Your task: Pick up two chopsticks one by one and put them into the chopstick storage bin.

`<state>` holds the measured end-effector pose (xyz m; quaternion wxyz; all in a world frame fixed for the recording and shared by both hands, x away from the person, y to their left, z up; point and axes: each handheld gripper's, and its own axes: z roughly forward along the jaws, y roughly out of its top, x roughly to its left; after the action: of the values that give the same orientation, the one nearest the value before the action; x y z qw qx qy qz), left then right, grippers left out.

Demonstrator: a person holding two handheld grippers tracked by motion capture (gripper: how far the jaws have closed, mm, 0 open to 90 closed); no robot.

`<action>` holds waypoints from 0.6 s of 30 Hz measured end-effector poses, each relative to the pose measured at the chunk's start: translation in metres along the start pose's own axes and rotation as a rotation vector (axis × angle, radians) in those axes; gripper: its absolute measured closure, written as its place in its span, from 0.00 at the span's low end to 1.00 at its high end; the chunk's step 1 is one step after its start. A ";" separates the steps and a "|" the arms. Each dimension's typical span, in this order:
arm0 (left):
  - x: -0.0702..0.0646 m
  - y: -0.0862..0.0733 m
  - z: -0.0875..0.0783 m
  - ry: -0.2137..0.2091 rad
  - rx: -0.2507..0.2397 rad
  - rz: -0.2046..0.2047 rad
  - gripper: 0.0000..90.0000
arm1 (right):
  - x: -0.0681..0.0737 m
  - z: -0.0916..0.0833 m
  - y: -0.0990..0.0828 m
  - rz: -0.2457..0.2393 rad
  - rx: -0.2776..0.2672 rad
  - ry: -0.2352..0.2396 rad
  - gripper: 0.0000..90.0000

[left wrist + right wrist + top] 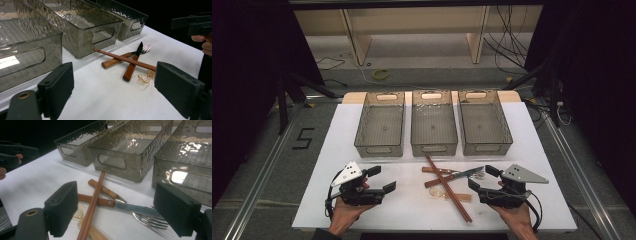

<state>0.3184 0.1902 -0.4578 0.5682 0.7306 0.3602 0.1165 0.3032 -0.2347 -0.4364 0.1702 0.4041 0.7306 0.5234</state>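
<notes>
Brown wooden chopsticks (448, 186) lie crossed over a knife (455, 176) and a fork (451, 172) in a small heap near the worktop's (312, 210) front edge, their long axis running from the middle bin (434, 122) toward the front. The right tongs (481, 181), jaws apart and empty, sit just beside the heap; the left tongs (379, 179), also apart, are farther off. A floor mark reads "5" (303, 138).

Lab setup, black frame rails (259, 170), floor cables (507, 47)
</notes>
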 end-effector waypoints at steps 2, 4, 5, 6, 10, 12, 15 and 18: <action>0.000 0.000 0.001 0.000 0.005 0.004 0.17 | -0.001 0.000 0.000 0.006 0.004 0.001 0.24; 0.000 0.000 0.001 0.002 0.008 0.007 0.17 | -0.002 0.000 0.001 0.009 0.006 0.001 0.24; 0.000 0.000 0.002 0.004 0.006 0.006 0.17 | -0.002 0.001 0.002 0.014 0.008 0.002 0.25; 0.000 0.000 0.002 0.004 0.007 0.006 0.17 | -0.002 0.001 0.002 0.021 0.009 0.003 0.25; 0.000 0.000 0.002 0.005 0.006 0.004 0.17 | -0.003 0.002 0.004 0.034 0.016 0.010 0.27; 0.000 -0.001 0.002 0.005 0.006 0.003 0.17 | -0.003 0.003 0.006 0.035 0.018 0.011 0.28; 0.001 0.000 0.002 0.007 0.009 0.004 0.17 | -0.003 0.003 0.009 0.041 0.029 0.015 0.29; 0.001 -0.001 0.002 0.012 0.010 0.003 0.17 | -0.003 0.006 0.013 0.028 0.048 0.023 0.32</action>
<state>0.3199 0.1894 -0.4592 0.5623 0.7333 0.3629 0.1199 0.3148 -0.2319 -0.4273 0.1447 0.4121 0.7390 0.5129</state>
